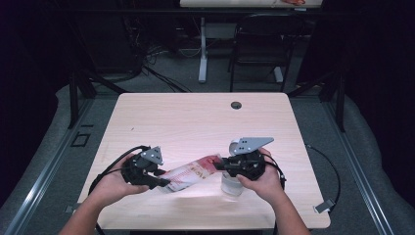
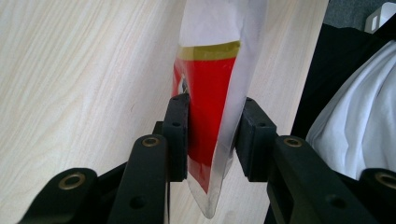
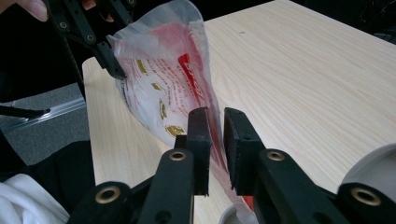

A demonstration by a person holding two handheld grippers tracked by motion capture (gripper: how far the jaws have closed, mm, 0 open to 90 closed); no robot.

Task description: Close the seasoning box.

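1. Plastic bag (image 1: 188, 174), clear with red and white print, hangs stretched between the two claws just above the table (image 1: 195, 122), near its front edge and roughly midway along it.
2. In the high view the left claw (image 1: 164, 182) grips the bag's lower, left-hand end, while the right claw (image 1: 219, 165) takes the higher, right-hand end.
3. From the left gripper view, the left claw (image 2: 211, 135) is nearly closed, its two black jaws pressing on either side of the bag (image 2: 210, 93), which narrows between them; a red panel with a gold band shows on the film.
4. From the right gripper view, the right claw (image 3: 216, 140) has its jaws close together with a thin strip of the bag (image 3: 163, 79) pinched between them; the bag widens away toward the other gripper (image 3: 109, 51).
5. A clear round container (image 1: 231, 185) stands on the table just below the right hand (image 1: 262, 178), near the front edge.
6. Its pale rim (image 3: 373, 163) shows at the lower right of the right gripper view, beside the jaws.
7. The left hand (image 1: 110, 183) wraps its gripper from the near side.
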